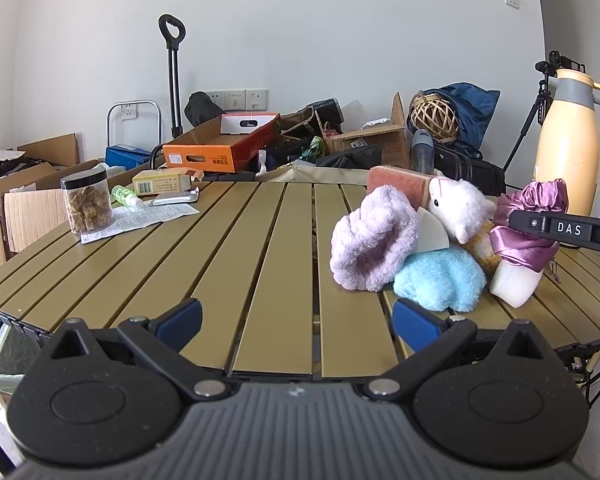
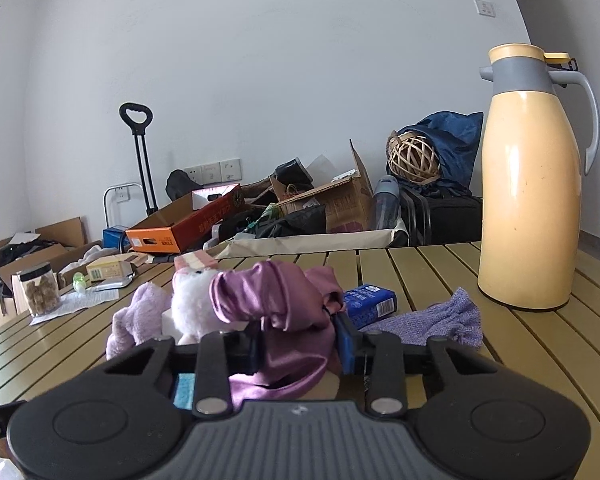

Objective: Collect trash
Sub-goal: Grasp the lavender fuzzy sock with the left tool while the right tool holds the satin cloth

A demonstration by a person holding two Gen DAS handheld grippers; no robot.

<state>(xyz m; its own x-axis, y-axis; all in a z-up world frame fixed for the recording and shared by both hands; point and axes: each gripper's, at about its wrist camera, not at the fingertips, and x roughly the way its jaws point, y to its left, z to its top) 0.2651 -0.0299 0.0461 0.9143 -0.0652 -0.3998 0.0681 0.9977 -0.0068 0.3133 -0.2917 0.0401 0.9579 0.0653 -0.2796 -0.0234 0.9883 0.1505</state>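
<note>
A heap of soft things lies on the slatted table (image 1: 260, 248): a lilac fluffy cloth (image 1: 372, 236), a blue fluffy cloth (image 1: 440, 280), a white plush toy (image 1: 460, 204), a pink sponge (image 1: 396, 184) and a shiny purple satin cloth (image 2: 276, 300) draped over a white foam block (image 1: 514, 284). My right gripper (image 2: 300, 340) is shut on the purple satin cloth, which bunches up between its blue pads. In the left wrist view it reaches in from the right. My left gripper (image 1: 296, 320) stands open over the table's near edge, with nothing between its fingers.
A tall cream thermos jug (image 2: 528, 200) stands at the right. A blue packet (image 2: 370, 298) and a purple knit cloth (image 2: 440, 320) lie near the heap. At the far left are a jar (image 1: 87, 204), a paper sheet (image 1: 148, 218), a small box (image 1: 160, 182) and a green bottle (image 1: 126, 196). Floor clutter lies beyond.
</note>
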